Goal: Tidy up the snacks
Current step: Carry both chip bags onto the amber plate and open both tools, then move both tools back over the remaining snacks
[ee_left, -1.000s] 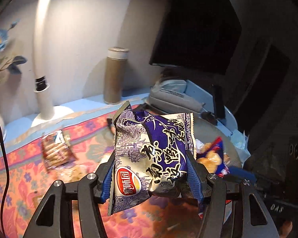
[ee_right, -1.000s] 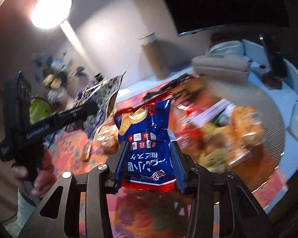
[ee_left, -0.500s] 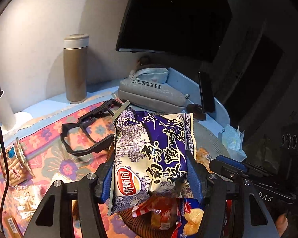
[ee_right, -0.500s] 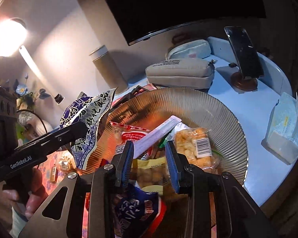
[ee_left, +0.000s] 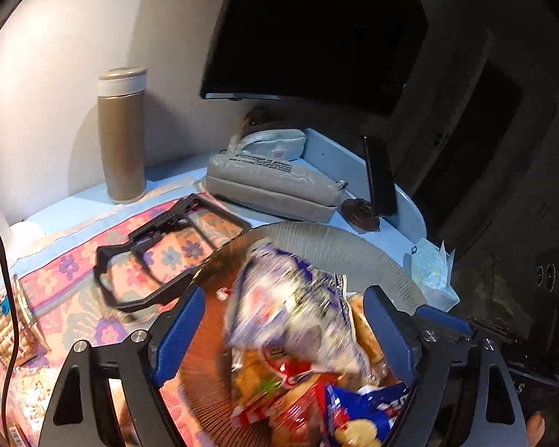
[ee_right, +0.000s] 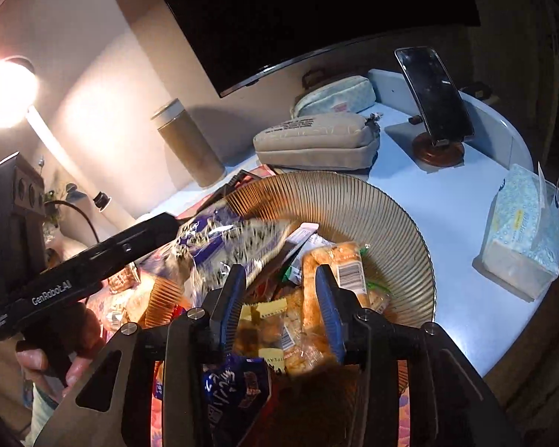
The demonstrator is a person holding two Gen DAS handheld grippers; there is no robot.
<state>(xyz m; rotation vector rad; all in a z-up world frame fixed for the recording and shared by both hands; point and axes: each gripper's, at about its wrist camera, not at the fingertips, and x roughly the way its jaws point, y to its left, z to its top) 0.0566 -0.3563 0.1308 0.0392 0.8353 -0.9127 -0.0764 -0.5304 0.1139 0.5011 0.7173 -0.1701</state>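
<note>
A ribbed amber glass plate (ee_left: 335, 238) (ee_right: 354, 205) holds several snack packs. A purple-and-white snack bag (ee_left: 290, 305) (ee_right: 227, 242) is blurred in mid-fall between my left gripper's spread blue pads, above the pile. My left gripper (ee_left: 285, 335) is open and over the plate; it shows in the right wrist view (ee_right: 156, 231) at the left. My right gripper (ee_right: 281, 298) is open and empty over the plate. A blue chip bag (ee_left: 369, 409) (ee_right: 234, 391) lies at the plate's near edge.
A tan flask (ee_left: 122, 134), two pencil cases (ee_left: 272, 186), a phone on a stand (ee_right: 434, 97) and a tissue pack (ee_right: 521, 231) stand behind and right of the plate. A black frame (ee_left: 160, 253) and loose snacks (ee_left: 7, 324) lie on the floral cloth at left.
My left gripper opened and let go of the purple bag, which is dropping onto the plate. My right gripper, which dropped the blue bag earlier, stays open over the plate.
</note>
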